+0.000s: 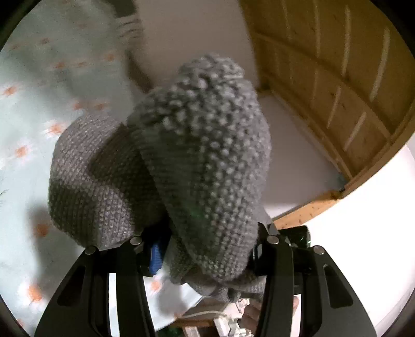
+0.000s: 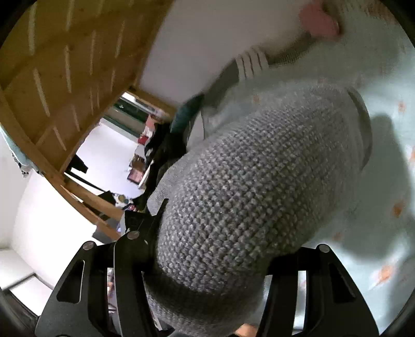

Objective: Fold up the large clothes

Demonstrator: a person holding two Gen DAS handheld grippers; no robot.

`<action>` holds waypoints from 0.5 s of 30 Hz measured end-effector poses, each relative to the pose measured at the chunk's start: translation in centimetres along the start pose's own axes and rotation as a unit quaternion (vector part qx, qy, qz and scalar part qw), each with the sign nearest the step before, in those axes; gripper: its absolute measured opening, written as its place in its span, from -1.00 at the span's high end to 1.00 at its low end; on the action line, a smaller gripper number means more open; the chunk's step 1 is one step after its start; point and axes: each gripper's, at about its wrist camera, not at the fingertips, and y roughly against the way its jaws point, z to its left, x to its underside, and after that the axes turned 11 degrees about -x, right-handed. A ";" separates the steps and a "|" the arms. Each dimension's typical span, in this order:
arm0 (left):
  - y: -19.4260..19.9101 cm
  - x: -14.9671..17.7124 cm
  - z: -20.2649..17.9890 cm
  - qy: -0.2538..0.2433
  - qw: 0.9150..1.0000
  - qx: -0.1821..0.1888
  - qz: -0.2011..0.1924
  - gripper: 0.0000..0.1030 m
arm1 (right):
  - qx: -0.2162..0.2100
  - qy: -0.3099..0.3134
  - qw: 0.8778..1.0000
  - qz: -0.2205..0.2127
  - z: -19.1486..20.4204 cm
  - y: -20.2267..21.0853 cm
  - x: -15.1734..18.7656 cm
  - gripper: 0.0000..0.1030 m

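Note:
A thick grey knit sweater is bunched up and lifted off the bed. It fills the middle of the left wrist view and hides the fingertips. My left gripper is shut on a fold of it, with knit packed between the black fingers. In the right wrist view the same grey sweater bulges over the jaws and hangs toward the bed. My right gripper is shut on another part of it. Both views are blurred by motion.
A pale blue sheet with orange flowers covers the bed beneath the sweater. A wooden slatted frame stands beside the bed, in the right wrist view too. A striped cloth and a pink object lie farther off.

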 end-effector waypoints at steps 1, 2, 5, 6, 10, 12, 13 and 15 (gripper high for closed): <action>-1.6 -0.2 -1.3 -0.011 1.000 0.006 -0.003 0.09 | 0.002 0.012 1.000 -0.008 -0.1 1.7 -1.9 -0.03; -3.5 -0.1 -2.7 -0.025 1.000 0.009 -0.006 0.09 | 0.006 0.015 1.000 -0.014 -0.3 3.0 -3.3 -0.03; -8.7 1.2 -5.1 -0.030 1.000 0.005 0.006 0.09 | 0.039 0.010 0.999 -0.026 -2.8 7.9 -7.3 -0.04; -11.5 2.4 -5.5 -0.032 0.999 -0.008 0.015 0.08 | 0.049 -0.008 0.999 -0.020 -5.0 9.8 -8.2 -0.08; -22.3 9.6 -2.1 -0.006 0.985 -0.129 0.117 -0.05 | 0.244 -0.110 0.962 0.044 -16.5 15.1 -7.5 -0.64; -25.1 13.6 2.0 0.023 0.965 -0.184 0.184 -0.16 | 0.473 -0.099 0.869 0.105 -21.1 17.0 -5.3 -0.67; -24.5 14.6 3.2 0.032 0.973 -0.149 0.175 -0.30 | 0.478 -0.077 0.870 0.098 -21.4 17.9 -4.5 -0.69; -21.7 14.8 1.7 -0.052 0.973 -0.189 0.120 -0.58 | 0.433 -0.047 0.899 0.040 -19.2 20.4 -3.6 -0.71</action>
